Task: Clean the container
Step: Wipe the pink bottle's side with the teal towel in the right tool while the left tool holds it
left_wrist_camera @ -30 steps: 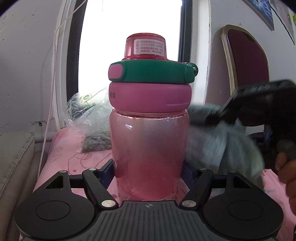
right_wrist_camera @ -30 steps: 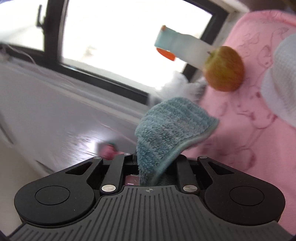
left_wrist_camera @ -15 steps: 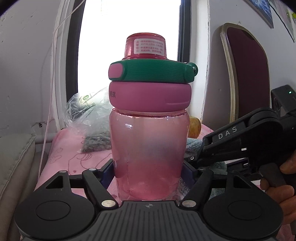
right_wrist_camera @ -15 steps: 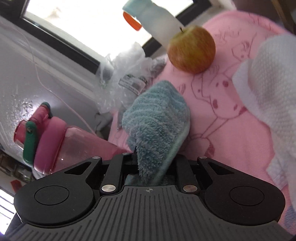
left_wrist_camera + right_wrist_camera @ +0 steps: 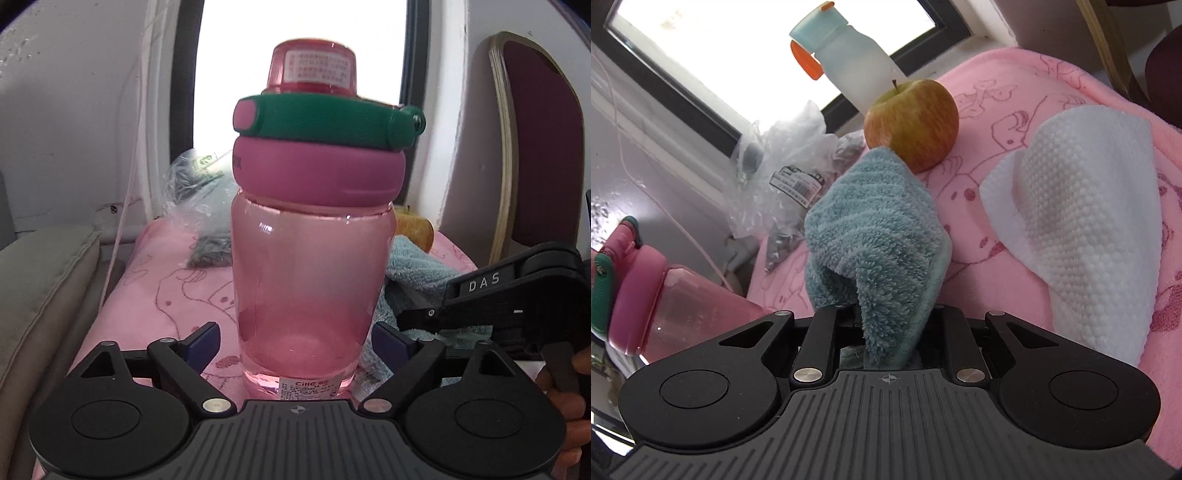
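Note:
A pink see-through bottle (image 5: 310,266) with a pink and green lid stands on the pink cloth (image 5: 166,288), slightly tilted in the left wrist view. My left gripper (image 5: 295,341) is open around its base, and a small gap shows beside the left finger (image 5: 201,341). To the right of the bottle, my right gripper (image 5: 480,302) is held low by a hand and is shut on a blue fluffy cloth (image 5: 417,269). In the right wrist view the blue cloth (image 5: 879,251) bunches out of the right gripper (image 5: 886,325), and the bottle (image 5: 665,295) lies at the left edge.
An apple (image 5: 912,122), a frosted bottle with an orange cap (image 5: 849,62), a white paper towel (image 5: 1078,221) and a clear plastic bag (image 5: 783,173) rest on the pink cloth. A maroon chair (image 5: 535,147) stands right, a grey cushion (image 5: 37,295) left, a window behind.
My left gripper's fingers have spread off the bottle, which now stands on the pink cloth. The right gripper dropped with the blue cloth from the bottle's side to low beside its base.

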Demonstrator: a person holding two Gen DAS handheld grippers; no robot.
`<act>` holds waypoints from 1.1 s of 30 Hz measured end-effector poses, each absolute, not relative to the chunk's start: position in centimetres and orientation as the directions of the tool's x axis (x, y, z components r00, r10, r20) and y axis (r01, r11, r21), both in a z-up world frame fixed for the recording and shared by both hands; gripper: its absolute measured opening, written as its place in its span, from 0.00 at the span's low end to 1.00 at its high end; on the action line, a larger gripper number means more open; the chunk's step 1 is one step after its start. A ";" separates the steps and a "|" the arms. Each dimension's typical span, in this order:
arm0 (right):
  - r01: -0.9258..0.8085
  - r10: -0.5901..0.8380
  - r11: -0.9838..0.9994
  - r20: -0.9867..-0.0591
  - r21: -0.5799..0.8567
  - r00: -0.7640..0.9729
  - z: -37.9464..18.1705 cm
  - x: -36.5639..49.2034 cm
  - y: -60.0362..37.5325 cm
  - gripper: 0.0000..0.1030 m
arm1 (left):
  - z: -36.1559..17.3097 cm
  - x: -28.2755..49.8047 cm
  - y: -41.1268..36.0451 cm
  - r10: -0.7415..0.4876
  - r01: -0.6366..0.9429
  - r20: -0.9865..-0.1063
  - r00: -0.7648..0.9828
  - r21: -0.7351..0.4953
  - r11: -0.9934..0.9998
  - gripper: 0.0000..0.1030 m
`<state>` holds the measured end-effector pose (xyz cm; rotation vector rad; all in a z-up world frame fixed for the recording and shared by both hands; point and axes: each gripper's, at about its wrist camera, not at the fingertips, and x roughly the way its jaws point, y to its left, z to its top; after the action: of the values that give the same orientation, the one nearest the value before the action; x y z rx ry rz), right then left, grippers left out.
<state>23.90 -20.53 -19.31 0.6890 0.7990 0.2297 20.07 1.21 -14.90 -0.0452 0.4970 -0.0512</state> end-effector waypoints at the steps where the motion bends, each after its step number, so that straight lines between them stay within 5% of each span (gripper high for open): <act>1: 0.065 0.440 0.756 -0.579 0.652 0.687 -19.3 23.9 -20.6 0.18 | -14.6 19.9 0.7 -0.015 -0.008 -0.473 0.881 -0.046 0.999 0.89; 9: 0.095 0.474 0.693 -0.551 0.715 0.687 -19.6 23.9 -21.6 0.20 | -14.0 20.5 -3.7 0.261 -0.260 -0.456 0.851 0.067 0.963 0.90; 12: 0.094 0.476 0.693 -0.551 0.715 0.685 -19.5 24.0 -21.7 0.20 | -14.3 20.9 -4.5 0.294 -0.276 -0.445 0.846 0.106 0.955 0.83; 13: 0.094 0.477 0.692 -0.551 0.716 0.684 -19.5 24.0 -21.7 0.20 | -14.3 20.8 -4.6 0.281 -0.260 -0.444 0.851 0.108 0.959 0.73; 18: 0.090 0.477 0.696 -0.552 0.713 0.684 -19.3 24.0 -21.7 0.20 | -14.3 20.6 -3.4 0.163 -0.136 -0.447 0.880 0.093 0.986 0.69; 26: 0.070 0.465 0.718 -0.552 0.693 0.692 -19.0 23.9 -21.3 0.19 | -14.5 19.5 4.8 -0.295 0.290 -0.400 0.868 -0.075 0.954 0.69; 33: 0.024 0.447 0.760 -0.550 0.649 0.706 -18.2 23.7 -20.0 0.19 | -15.1 18.2 7.0 -0.336 0.273 -0.343 0.877 -0.220 0.937 0.70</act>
<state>23.70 -20.01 -18.24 0.6788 0.7619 0.2564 18.20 6.97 -15.14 -0.1677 0.3865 -0.3190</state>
